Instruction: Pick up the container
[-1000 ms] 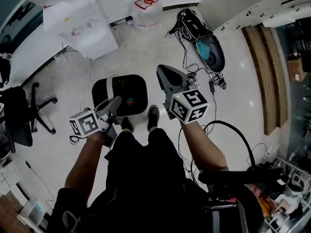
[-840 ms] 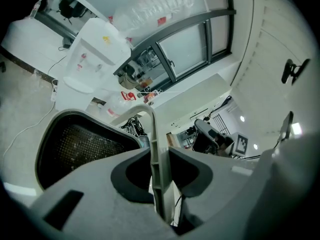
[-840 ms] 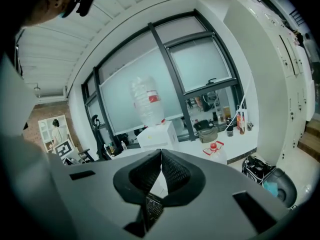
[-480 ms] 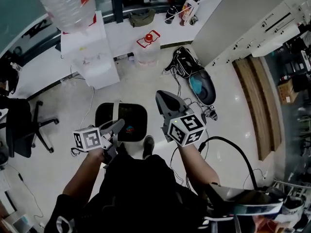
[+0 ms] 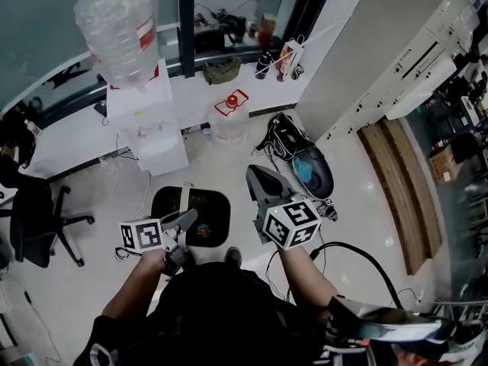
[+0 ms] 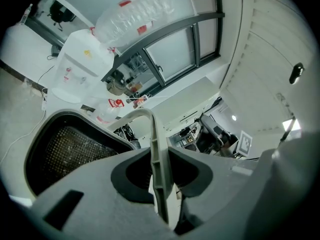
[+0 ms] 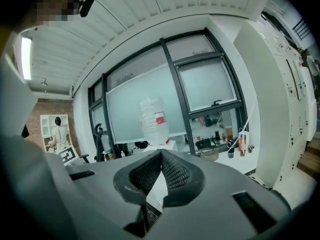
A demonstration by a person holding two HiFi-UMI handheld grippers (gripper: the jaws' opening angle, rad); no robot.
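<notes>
Though partly hidden, container (image 5: 213, 210) beneath left gripper (image 5: 185, 219).

1. In the head view, my left gripper (image 5: 181, 224) and my arm cover the near rim of the container (image 5: 210, 216).
2. In the left gripper view, the handle (image 6: 153, 149) drops between my pads, and its lower end is hidden behind them.
3. The office chair (image 5: 34, 219) is cut off at the left edge.
4. The small things (image 5: 267, 58) along the counter's (image 5: 316, 40) window edge are too small to name.
</notes>
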